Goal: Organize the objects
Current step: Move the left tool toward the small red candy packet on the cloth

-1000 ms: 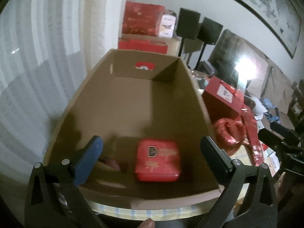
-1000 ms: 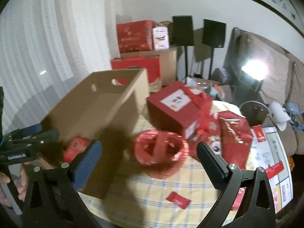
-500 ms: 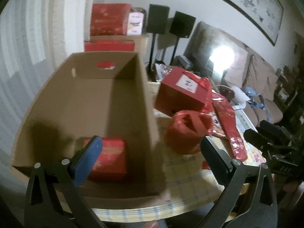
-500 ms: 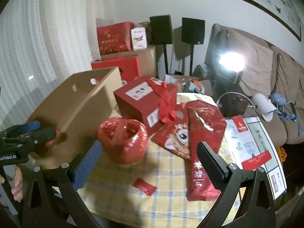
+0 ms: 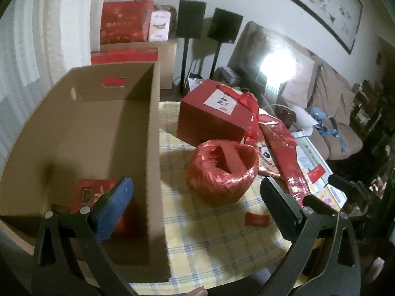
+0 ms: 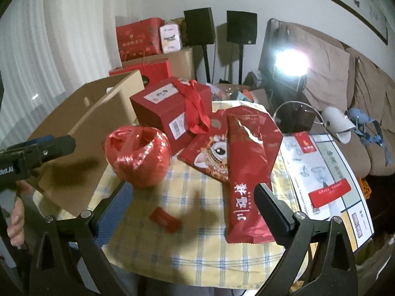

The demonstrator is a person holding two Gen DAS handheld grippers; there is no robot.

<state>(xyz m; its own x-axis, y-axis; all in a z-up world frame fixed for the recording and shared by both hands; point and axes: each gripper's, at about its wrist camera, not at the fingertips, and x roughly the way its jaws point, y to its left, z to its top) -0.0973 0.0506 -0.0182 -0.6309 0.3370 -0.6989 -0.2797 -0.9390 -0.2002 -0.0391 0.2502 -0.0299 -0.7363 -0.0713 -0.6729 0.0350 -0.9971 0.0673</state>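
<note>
Left wrist view: the left tongs have been swung off the cardboard box, wide apart and empty, toward the red twine ball just ahead; a red packet already lies boxed, so another item is likely sought. Right wrist view: the right tongs, apart and empty, are held over the small red sachet near the worktop's front edge.

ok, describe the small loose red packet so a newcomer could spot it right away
Start at the checked tablecloth and find the round red twine ball beside the cardboard box. Nearer the table's front edge lies the small red packet, flat and alone on bare cloth, far smaller than the long red pouch alongside.
</note>
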